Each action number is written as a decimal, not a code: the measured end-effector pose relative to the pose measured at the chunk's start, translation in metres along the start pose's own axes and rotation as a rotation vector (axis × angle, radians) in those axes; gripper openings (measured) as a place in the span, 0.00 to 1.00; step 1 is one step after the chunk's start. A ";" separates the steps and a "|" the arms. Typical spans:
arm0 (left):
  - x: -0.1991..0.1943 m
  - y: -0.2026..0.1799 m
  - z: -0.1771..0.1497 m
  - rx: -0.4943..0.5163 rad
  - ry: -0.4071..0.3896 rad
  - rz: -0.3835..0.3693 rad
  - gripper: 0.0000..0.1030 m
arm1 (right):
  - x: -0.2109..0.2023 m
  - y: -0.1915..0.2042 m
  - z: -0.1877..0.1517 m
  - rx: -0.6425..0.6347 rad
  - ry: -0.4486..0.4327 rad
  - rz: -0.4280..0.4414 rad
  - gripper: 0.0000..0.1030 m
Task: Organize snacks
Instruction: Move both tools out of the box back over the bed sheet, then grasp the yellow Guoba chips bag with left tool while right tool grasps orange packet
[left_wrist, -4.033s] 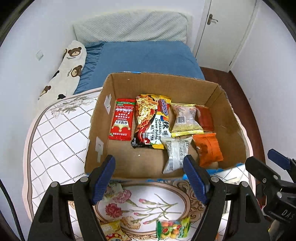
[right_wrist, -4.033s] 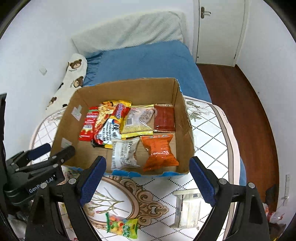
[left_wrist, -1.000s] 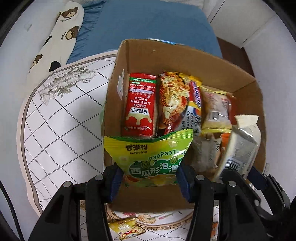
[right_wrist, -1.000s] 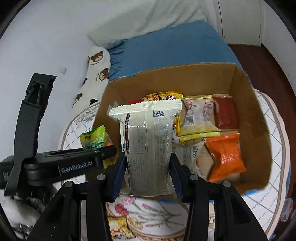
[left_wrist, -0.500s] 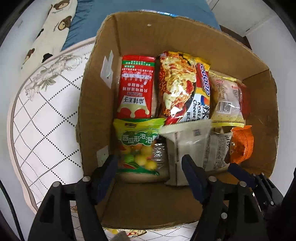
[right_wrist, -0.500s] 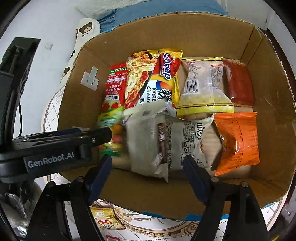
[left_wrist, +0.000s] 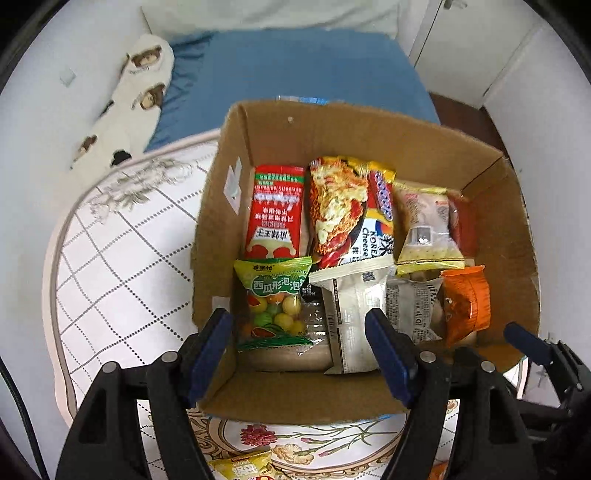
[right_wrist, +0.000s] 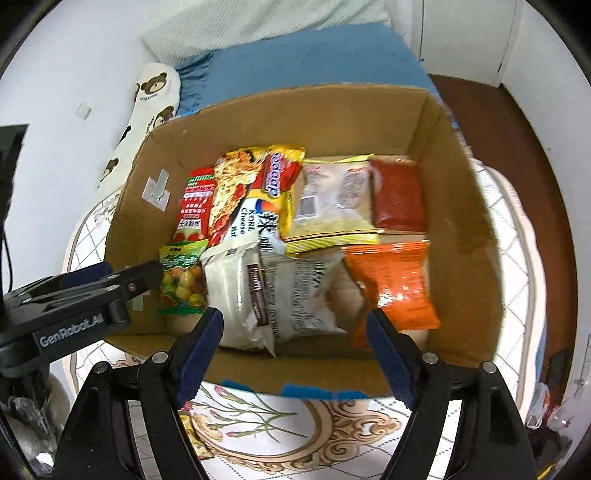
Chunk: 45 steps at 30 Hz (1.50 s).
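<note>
A cardboard box (left_wrist: 343, 125) (right_wrist: 454, 206) holds several snack packs. A green candy bag (left_wrist: 275, 302) (right_wrist: 183, 277) lies at its near left corner. A grey-white pack (left_wrist: 351, 321) (right_wrist: 236, 295) lies beside it, overlapping another grey pack (right_wrist: 299, 295). An orange pack (left_wrist: 465, 302) (right_wrist: 395, 284) lies near right. Red (left_wrist: 277, 210), noodle (left_wrist: 343, 206) and yellow-edged (left_wrist: 424, 229) packs fill the far row. My left gripper (left_wrist: 303, 354) is open and empty above the box's near wall. My right gripper (right_wrist: 295, 354) is open and empty, also above the near wall.
The box stands on a round table with a white quilted floral cloth (left_wrist: 122, 266) (right_wrist: 295, 428). A yellow snack pack (left_wrist: 243, 469) lies on the cloth near the front edge. A blue bed (left_wrist: 295, 66) and bear pillow (left_wrist: 125, 103) lie behind; wooden floor (right_wrist: 517, 147) to the right.
Both grippers held packs a second ago, released them into the box, and have since drawn back slightly toward the near wall. The green bag and grey-white pack now rest in the box.
</note>
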<state>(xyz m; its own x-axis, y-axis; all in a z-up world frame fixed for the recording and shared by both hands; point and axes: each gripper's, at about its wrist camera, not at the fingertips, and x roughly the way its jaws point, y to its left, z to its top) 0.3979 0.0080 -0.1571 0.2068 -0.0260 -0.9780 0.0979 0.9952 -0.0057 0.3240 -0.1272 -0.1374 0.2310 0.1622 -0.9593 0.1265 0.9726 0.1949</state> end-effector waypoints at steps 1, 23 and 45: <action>-0.005 -0.001 -0.003 0.002 -0.018 0.001 0.71 | -0.003 -0.001 -0.002 -0.003 -0.012 -0.008 0.80; -0.131 -0.019 -0.089 0.047 -0.366 -0.020 0.71 | -0.139 -0.006 -0.078 -0.047 -0.349 -0.096 0.95; 0.028 0.068 -0.233 -0.129 0.179 0.021 0.71 | -0.020 -0.104 -0.263 0.204 0.184 -0.029 0.96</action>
<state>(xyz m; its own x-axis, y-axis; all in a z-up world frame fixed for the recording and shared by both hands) 0.1838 0.0971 -0.2333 0.0305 0.0011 -0.9995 -0.0321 0.9995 0.0001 0.0526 -0.1874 -0.1924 0.0472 0.1800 -0.9825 0.3267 0.9267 0.1855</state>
